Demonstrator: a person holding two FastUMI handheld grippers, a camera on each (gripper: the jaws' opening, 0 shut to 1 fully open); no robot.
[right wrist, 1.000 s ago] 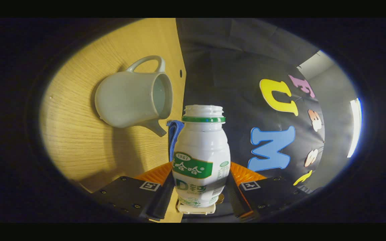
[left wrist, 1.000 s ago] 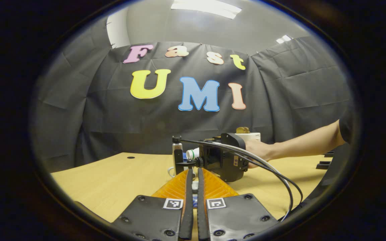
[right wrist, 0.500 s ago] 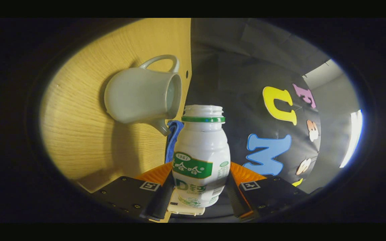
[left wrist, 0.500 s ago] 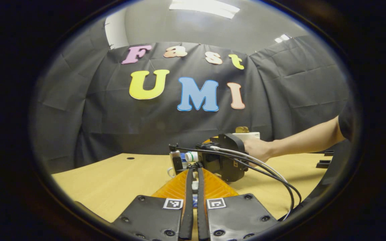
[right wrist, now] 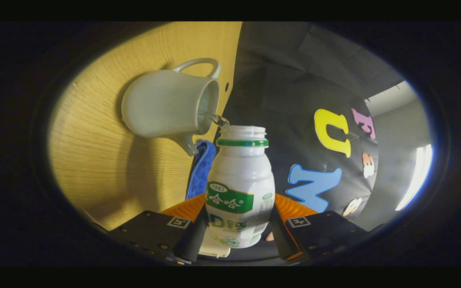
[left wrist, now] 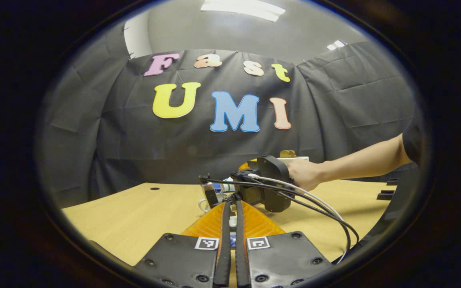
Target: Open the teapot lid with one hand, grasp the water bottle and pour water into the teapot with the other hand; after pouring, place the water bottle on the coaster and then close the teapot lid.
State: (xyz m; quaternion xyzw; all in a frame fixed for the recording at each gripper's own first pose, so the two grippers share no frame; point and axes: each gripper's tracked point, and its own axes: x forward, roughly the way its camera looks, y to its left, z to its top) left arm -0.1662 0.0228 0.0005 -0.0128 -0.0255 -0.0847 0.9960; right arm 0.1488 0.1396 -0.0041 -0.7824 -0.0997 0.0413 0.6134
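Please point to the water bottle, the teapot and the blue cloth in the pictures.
water bottle (right wrist: 240, 188): right gripper view, on its labelled body.
teapot (right wrist: 162, 106): right gripper view, on its outer wall.
blue cloth (right wrist: 199, 170): right gripper view, on its fold beside the bottle.

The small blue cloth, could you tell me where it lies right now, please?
In the right gripper view, the small blue cloth lies on the wooden table, beside the pale ceramic teapot's spout and behind the white plastic bottle.
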